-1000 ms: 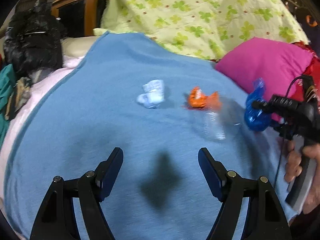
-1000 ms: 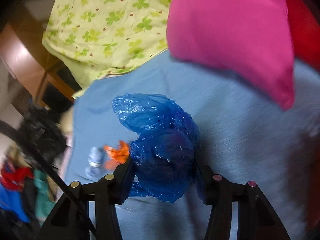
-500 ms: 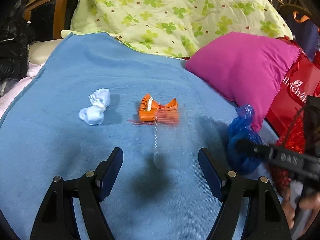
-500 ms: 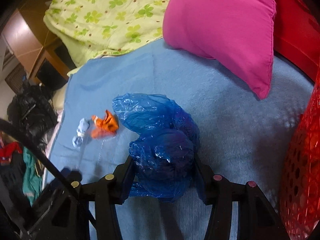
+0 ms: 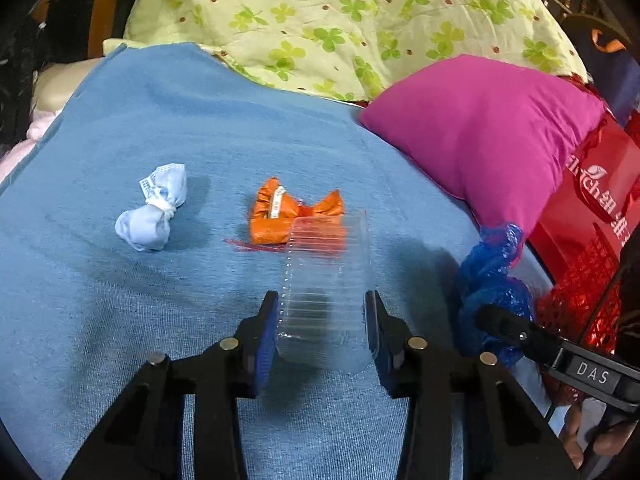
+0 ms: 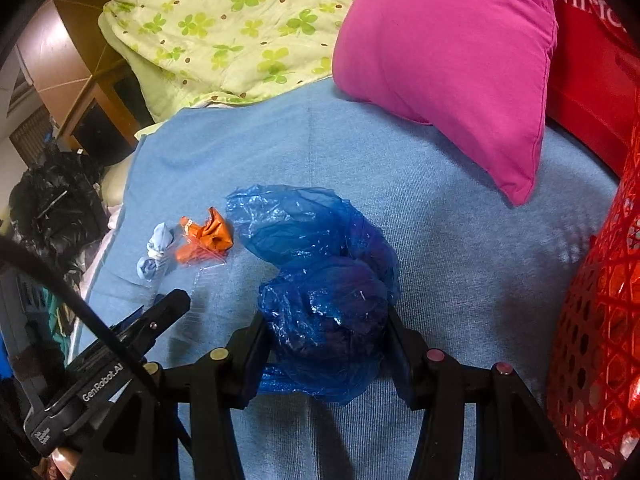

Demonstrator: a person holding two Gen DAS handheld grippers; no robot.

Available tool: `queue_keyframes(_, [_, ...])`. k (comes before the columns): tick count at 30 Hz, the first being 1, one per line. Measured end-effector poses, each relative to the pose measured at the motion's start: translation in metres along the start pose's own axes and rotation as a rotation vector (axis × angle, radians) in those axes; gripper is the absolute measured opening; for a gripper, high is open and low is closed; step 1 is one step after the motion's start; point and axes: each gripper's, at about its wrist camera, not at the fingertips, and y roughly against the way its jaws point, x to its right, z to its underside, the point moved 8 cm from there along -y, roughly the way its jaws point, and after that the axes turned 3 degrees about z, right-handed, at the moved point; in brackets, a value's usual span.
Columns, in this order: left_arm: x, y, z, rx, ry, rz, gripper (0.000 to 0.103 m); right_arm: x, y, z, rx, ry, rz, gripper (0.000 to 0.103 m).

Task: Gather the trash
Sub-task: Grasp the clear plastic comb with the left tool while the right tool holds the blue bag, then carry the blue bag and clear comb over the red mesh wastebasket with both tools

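My left gripper (image 5: 322,328) is closing on the clear cup (image 5: 326,280) lying between its fingers, pads at its walls near the base. It looks thin, light and crushable, so I'd squeeze gently. Wrapper (image 5: 292,216) and mask (image 5: 154,214) sit beyond the tips. My right gripper (image 6: 326,344), angled down, clamps a soft blue bag (image 6: 320,280).

Left wrist camera low and close over the blue blanket (image 5: 160,128), tilted down toward the clover quilt (image 5: 360,12), right wrist camera beside it, angled likewise, both sharing the blanket's middle, orange wrapper (image 5: 280,216), knotted tissue (image 6: 156,252), pink pillow (image 6: 460,60)
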Motion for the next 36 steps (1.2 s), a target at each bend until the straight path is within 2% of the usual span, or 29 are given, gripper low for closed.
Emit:
queue_keyframes(5, [0.008, 0.013, -0.003, 0.045, -0.045, -0.007, 0.043, -0.004, 0.008, 0.001, 0.016, 0.018, 0.009, 0.055])
queue_keyframes(13, [0.007, 0.042, -0.002, 0.091, -0.044, -0.028, 0.043, -0.016, 0.033, 0.002, 0.072, 0.082, 0.021, 0.055])
queue_keyframes(24, [0.004, 0.106, 0.007, 0.177, -0.082, -0.254, 0.043, -0.041, 0.077, 0.012, 0.174, 0.203, -0.003, 0.055])
queue_keyframes(30, [0.011, 0.127, 0.017, 0.178, -0.101, -0.324, 0.043, -0.044, 0.099, 0.015, 0.234, 0.237, -0.006, 0.055])
queue_keyframes(36, [0.028, 0.145, 0.010, 0.203, -0.129, -0.361, 0.043, -0.042, 0.120, 0.011, 0.289, 0.236, -0.025, 0.055])
